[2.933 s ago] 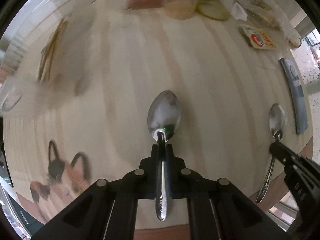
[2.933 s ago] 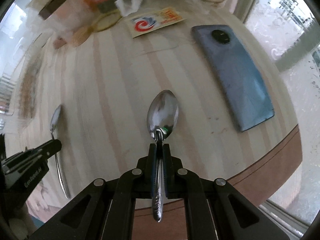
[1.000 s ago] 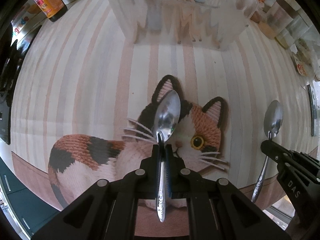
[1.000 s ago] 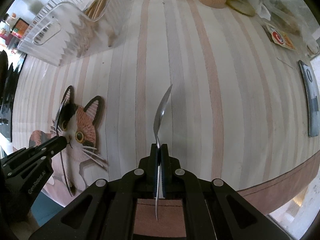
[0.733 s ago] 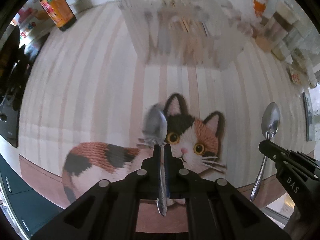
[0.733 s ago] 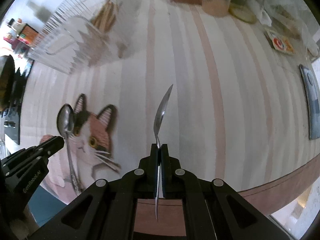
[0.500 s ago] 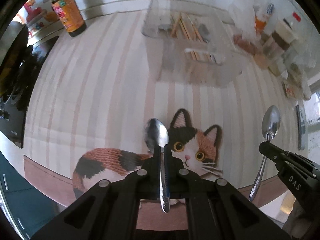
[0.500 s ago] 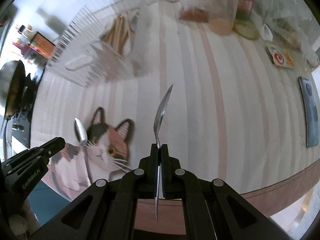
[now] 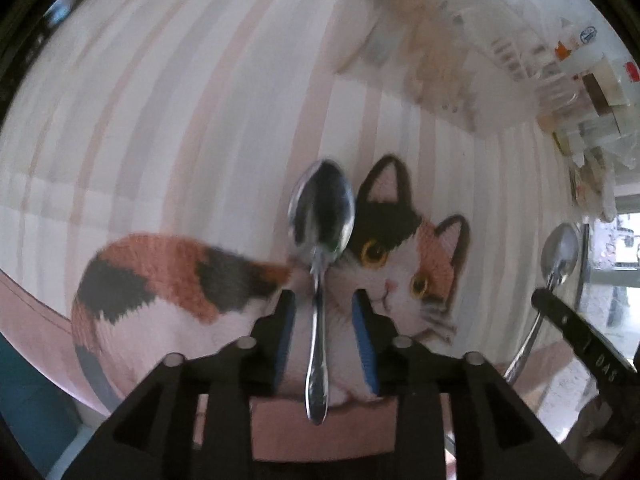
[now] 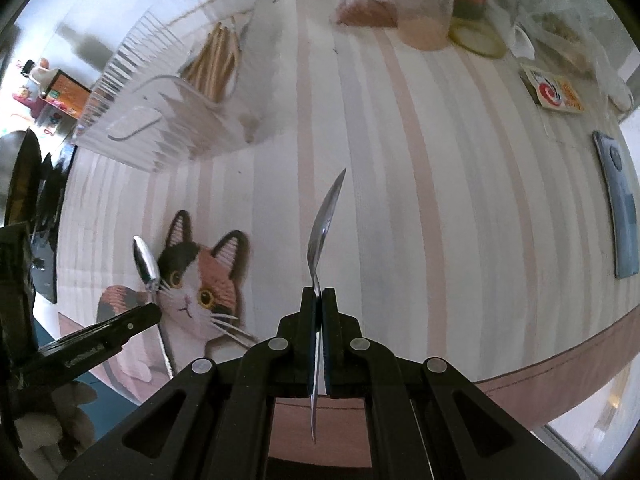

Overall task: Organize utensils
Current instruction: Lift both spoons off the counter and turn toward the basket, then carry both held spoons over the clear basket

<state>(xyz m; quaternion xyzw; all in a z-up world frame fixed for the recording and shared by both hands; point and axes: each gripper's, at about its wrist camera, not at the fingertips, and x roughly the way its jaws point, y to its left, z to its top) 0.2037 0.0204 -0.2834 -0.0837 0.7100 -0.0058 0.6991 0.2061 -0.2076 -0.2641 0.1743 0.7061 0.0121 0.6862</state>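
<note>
My left gripper (image 9: 324, 298) points down over a cat-shaped mat (image 9: 160, 276) on the striped table. Its jaws are opening, and a metal spoon (image 9: 322, 216) sits between the blue pads (image 9: 286, 332) with a gap on each side. I cannot tell whether this spoon rests on the mat. My right gripper (image 10: 320, 292) is shut on the handle of a second spoon (image 10: 326, 216), seen edge-on with its bowl pointing away. A clear plastic organizer (image 10: 160, 120) holding wooden chopsticks (image 10: 216, 60) stands beyond the mat, blurred in the left wrist view.
A grey phone (image 10: 618, 208) lies at the right edge and a printed sachet (image 10: 556, 94) behind it. Jars (image 10: 424, 12), a yellow lid (image 10: 478, 38) and plastic bags crowd the back. The table's brown front edge (image 10: 520, 376) runs just below both grippers.
The left jaws have parted from the spoon handle they were clamping. The left gripper has shifted, so the organizer now sits at the upper right. The right gripper still clamps its spoon.
</note>
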